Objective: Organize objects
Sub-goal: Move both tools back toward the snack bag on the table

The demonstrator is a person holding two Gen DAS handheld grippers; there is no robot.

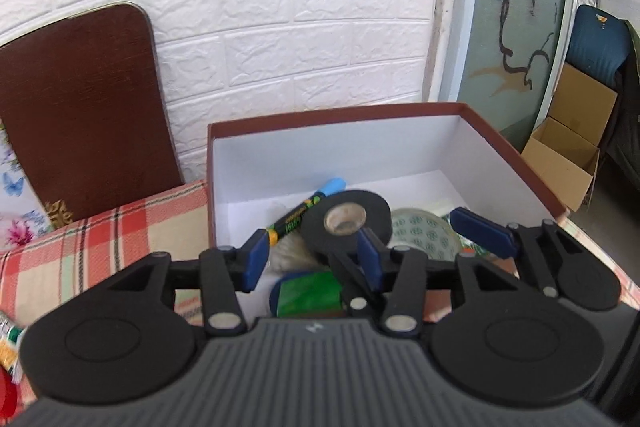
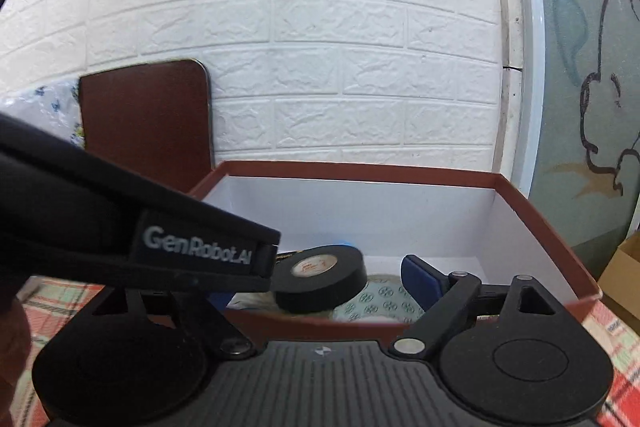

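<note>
I am holding both jaws apart over the box (image 1: 520, 163): left gripper (image 1: 314, 255) empty, black tape roll (image 1: 346, 223) just ahead; right gripper (image 2: 320, 279) empty too.

White embossed brick-pattern wall (image 1: 280, 27) behind, evenly lit in soft daylight. Dark brown board with rounded corners and a thin metal edge (image 1: 80, 99) leaning against it at left, beside a floral, butterfly-printed panel (image 1: 12, 187). Red, cream and green plaid cloth (image 1: 120, 239) over the table. At right, frosted glass panel with a cartoon outline (image 1: 520, 7); beyond it, open cardboard boxes (image 1: 568, 147) on the floor.
</note>
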